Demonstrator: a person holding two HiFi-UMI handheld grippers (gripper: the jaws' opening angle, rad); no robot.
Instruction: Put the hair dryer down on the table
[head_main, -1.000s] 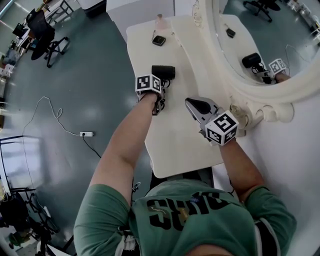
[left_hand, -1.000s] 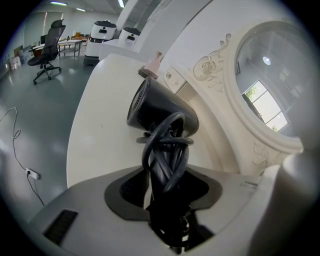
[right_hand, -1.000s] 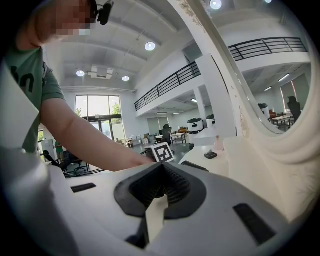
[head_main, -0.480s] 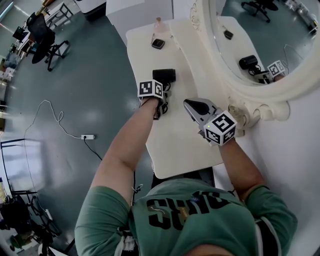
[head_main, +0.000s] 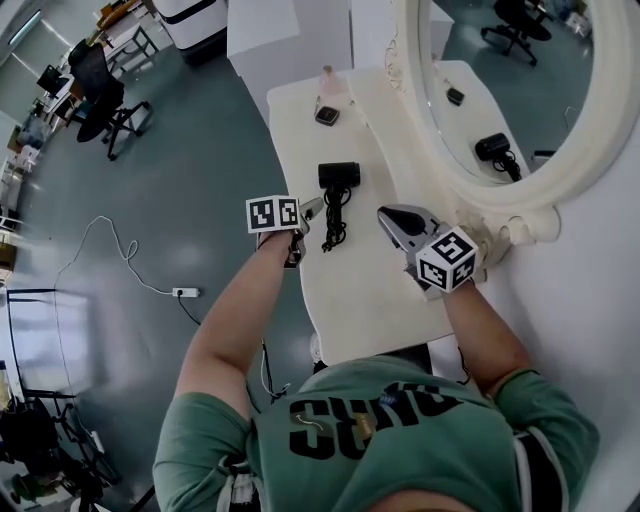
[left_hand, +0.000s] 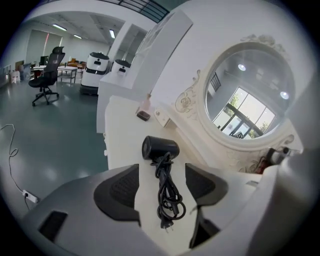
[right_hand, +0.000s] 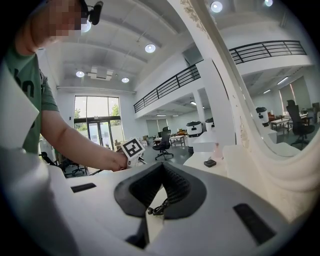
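The black hair dryer (head_main: 339, 175) lies on the white table (head_main: 360, 290), its coiled cord (head_main: 335, 215) trailing towards me. My left gripper (head_main: 303, 228) hangs at the table's left edge, short of the cord. Its jaws are opening and hold nothing. In the left gripper view the hair dryer (left_hand: 160, 148) and cord (left_hand: 169, 192) show on the tabletop through the gap of the left gripper (left_hand: 162, 185), clear of both pads. My right gripper (head_main: 392, 220) hovers over the table's right side, shut and empty. In the right gripper view, a bit of cord (right_hand: 159, 208) shows below the right gripper (right_hand: 161, 187).
A large oval mirror (head_main: 500, 80) in an ornate white frame stands along the table's right side. At the table's far end sit a small dark case (head_main: 327, 115) and a pale bottle (head_main: 327, 80). An office chair (head_main: 100, 90) and a power strip (head_main: 185, 293) are on the floor at left.
My left gripper has let go of the hair dryer and drawn back toward me and to the left. The dryer stays on the table. The right gripper has barely moved.
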